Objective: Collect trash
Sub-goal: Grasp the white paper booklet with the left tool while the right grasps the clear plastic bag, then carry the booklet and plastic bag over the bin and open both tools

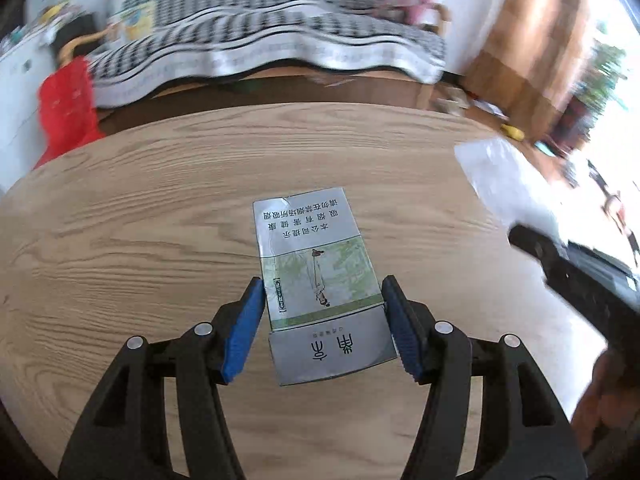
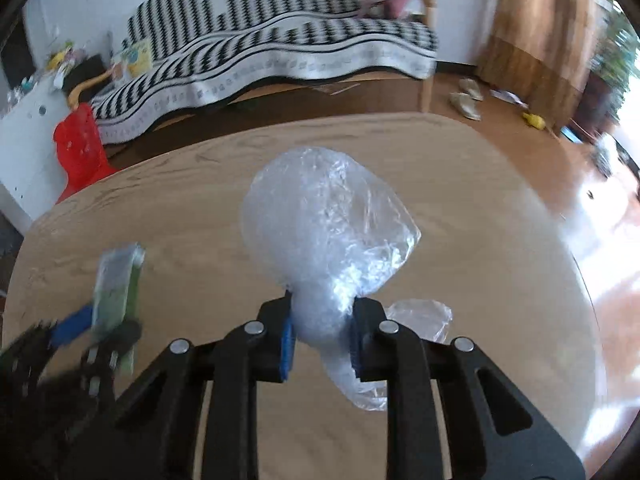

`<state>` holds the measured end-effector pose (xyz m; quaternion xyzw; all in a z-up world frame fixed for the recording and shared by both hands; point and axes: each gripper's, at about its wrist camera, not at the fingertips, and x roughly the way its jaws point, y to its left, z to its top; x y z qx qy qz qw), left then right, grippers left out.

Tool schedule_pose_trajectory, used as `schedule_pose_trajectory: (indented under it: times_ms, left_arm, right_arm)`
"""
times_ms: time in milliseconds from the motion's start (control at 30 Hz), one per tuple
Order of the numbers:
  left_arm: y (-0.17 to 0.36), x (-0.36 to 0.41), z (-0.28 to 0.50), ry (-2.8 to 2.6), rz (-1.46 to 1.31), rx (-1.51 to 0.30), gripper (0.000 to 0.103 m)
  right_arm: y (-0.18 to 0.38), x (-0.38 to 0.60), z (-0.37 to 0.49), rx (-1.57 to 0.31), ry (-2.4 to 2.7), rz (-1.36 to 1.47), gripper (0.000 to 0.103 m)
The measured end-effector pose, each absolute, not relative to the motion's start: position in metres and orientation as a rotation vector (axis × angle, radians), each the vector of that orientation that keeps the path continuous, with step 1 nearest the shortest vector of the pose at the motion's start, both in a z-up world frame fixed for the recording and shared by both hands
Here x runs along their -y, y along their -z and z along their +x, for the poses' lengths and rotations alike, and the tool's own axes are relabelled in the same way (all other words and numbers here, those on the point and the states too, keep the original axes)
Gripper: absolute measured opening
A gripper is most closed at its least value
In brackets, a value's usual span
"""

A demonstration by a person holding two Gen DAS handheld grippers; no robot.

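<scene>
1. Gripping status first: left gripper [image 1: 323, 330] has its blue pads [image 1: 244, 332] against both sides of the cigarette pack [image 1: 320, 280]; the right pad clearly touches, and the left looks touching or a hair off (hard to call), so I read it as clamped.
2. Pack sits between the jaws over the wooden table [image 1: 140, 220]; cannot tell whether it is lifted or resting on it. Lid flap is hinged open toward the camera.
3. Print is upside down from this view: a Chinese health warning in black on the silver band, a robed-figure drawing on a green panel, and two large green characters on the flap. I won't transcribe the brand.
4. Right gripper [image 2: 322, 338] is pinched narrow on the neck of a clear plastic bag [image 2: 324, 224]; the bag balloons out ahead of the fingers above the table [image 2: 480, 240].
5. Right-wrist view shows the pack [image 2: 116, 280] blurred at lower left, held by the left gripper [image 2: 94, 326], well apart from the bag.
</scene>
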<state>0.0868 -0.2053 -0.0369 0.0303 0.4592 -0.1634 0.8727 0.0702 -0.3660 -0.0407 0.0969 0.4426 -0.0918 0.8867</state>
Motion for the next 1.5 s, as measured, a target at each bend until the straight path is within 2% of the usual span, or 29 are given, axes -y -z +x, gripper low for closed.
schedule_pose_trajectory:
  times_ms: [267,533,733,933,1233,1300,1333,1367,1433,1500]
  left_arm:
    - [0.021,0.339,-0.024,0.681,0.203,-0.866,0.059]
    - [0.047,0.459,-0.134,0.96,0.312,-0.858,0.059]
    - [0.074,0.507,-0.17,1.039,0.369,-0.874,0.059]
    - [0.084,0.52,-0.171,1.053,0.382,-0.88,0.059]
    - [0.084,0.53,-0.168,1.07,0.35,-0.903,0.059]
    - [0.085,0.532,-0.169,1.07,0.345,-0.908,0.059]
    - [0.084,0.533,-0.169,1.07,0.342,-0.912,0.059]
    - [0.083,0.533,-0.169,1.069,0.339,-0.912,0.059]
    - [0.083,0.532,-0.167,1.069,0.333,-0.913,0.059]
    - [0.082,0.532,-0.165,1.068,0.329,-0.915,0.059]
  right_arm:
    - [0.034,0.485,-0.132,-0.862,0.48,0.35,0.021]
    - [0.078,0.595,-0.278,-0.888,0.708,0.516,0.021]
    - [0.114,0.648,-0.316,-0.953,0.733,0.646,0.021]
    - [0.146,0.676,-0.323,-1.03,0.704,0.737,0.022]
    - [0.158,0.677,-0.307,-1.07,0.684,0.761,0.022]
    - [0.157,0.679,-0.301,-1.069,0.675,0.766,0.025]
    - [0.157,0.68,-0.298,-1.07,0.673,0.769,0.03]
    - [0.157,0.68,-0.296,-1.07,0.672,0.77,0.042]
    - [0.157,0.679,-0.297,-1.066,0.67,0.766,0.058]
    - [0.155,0.677,-0.297,-1.063,0.669,0.759,0.059]
